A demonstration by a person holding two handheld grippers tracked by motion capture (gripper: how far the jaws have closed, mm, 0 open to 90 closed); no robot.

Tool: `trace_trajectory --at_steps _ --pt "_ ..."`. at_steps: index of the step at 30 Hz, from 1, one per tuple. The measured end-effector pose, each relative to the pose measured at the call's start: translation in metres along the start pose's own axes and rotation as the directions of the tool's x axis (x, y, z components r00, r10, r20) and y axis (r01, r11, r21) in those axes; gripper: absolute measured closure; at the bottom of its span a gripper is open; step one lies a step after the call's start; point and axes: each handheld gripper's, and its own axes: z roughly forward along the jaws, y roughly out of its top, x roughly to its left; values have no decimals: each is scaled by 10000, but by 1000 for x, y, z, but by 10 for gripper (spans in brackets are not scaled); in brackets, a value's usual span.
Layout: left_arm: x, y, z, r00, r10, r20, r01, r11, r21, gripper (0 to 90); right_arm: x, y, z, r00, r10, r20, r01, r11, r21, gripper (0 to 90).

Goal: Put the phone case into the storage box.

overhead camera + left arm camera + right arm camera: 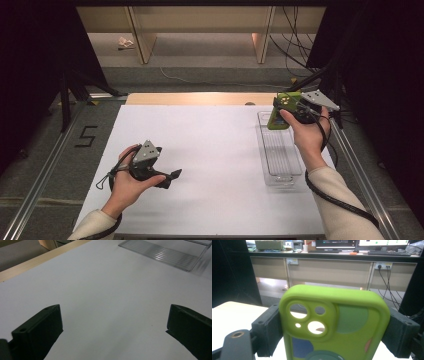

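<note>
Tray (280, 150): one; phone case (332, 327): one (clamped in right tongs (332, 330)).

Phone case (332, 325) bottom cut off

Phone case (332, 325): lime green, soft-looking, camera cutouts at top, muted green, blue and orange patches. Upright, lifted off the desk (210, 165), above the far end of a clear tray (280, 150) near the right edge.
</note>
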Motion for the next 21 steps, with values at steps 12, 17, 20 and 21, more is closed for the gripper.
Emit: trace_trajectory --at_steps 12,17,20,21 --pt "0 0 0 10000 -22 -5 22 10000 -16 0 -2 0 4 10000 7 49 -7 10000 27 166" --pt "0 0 0 10000 -5 -14 5 10000 7 0 -2 -1 7 10000 11 42 -12 10000 61 166" --pt "0 0 0 10000 -7 -18 7 10000 -13 0 -2 -1 8 10000 14 64 -14 10000 68 166" --pt "0 0 0 10000 -6 -17 6 10000 -15 0 -2 -1 9 10000 15 59 -16 10000 64 166"
